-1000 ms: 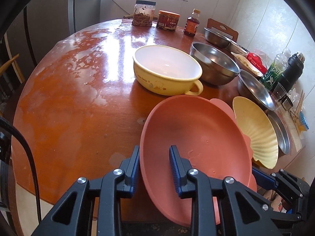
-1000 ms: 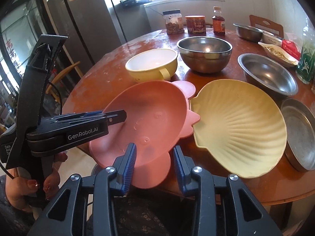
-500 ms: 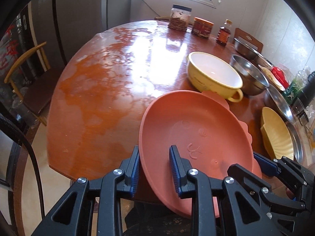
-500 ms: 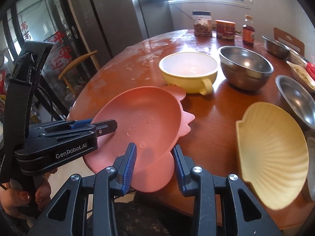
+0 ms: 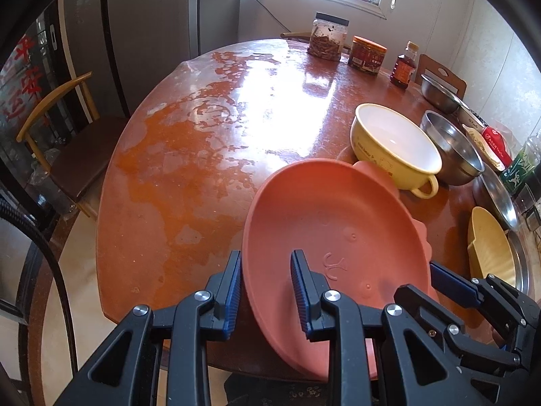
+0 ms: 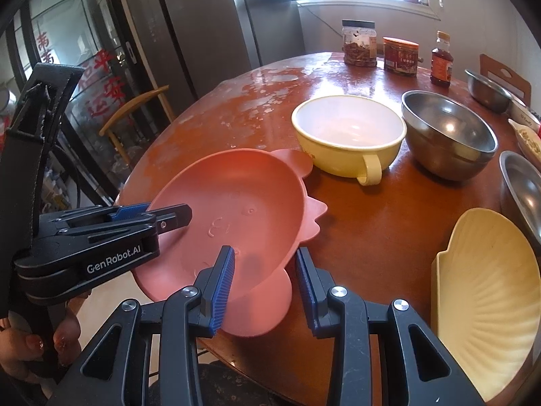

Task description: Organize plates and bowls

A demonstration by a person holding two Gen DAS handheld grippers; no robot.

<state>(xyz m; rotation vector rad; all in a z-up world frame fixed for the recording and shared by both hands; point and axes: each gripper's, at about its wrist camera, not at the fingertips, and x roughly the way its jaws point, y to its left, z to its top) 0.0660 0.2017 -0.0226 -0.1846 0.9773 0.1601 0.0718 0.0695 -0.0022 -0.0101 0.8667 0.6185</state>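
Both grippers are on the pink fish-shaped plate [image 6: 236, 209], held over the near edge of the round wooden table [image 5: 203, 155], tilted, near side off the tabletop.

Left gripper [image 5: 267, 287]: jaws closed down on the plate's left rim, one blue pad outside the rim, the other inside the dish. In the right wrist view it comes in from the left, top finger lying over the plate's inner surface; a hand [image 6: 37, 348] grips its handle at lower left.

Right gripper [image 6: 265, 284]: jaws narrowly apart with the plate's near rim and tail fin between them; left pad against the inside of the dish, right pad at the outer edge. Pads look pressed on it.

Beyond the plate, the yellow handled bowl [image 6: 348, 135] sits on the table, just past the plate's far fin; touching or not, cannot tell. Steel mixing bowl [image 6: 448, 135] just right of it. Yellow shell-shaped plate [image 6: 487, 301] is flat on the table to the right, apart from the pink plate. Shallow steel pan [image 6: 520, 182] behind the shell plate at the right edge. Smaller steel bowl [image 6: 487, 91] further back.

Far side of table: clear jar with dark lid [image 5: 328, 40], red tin [image 5: 367, 54], small brown bottle [image 5: 404, 66]. Wooden chair [image 5: 74, 142] left of the table.
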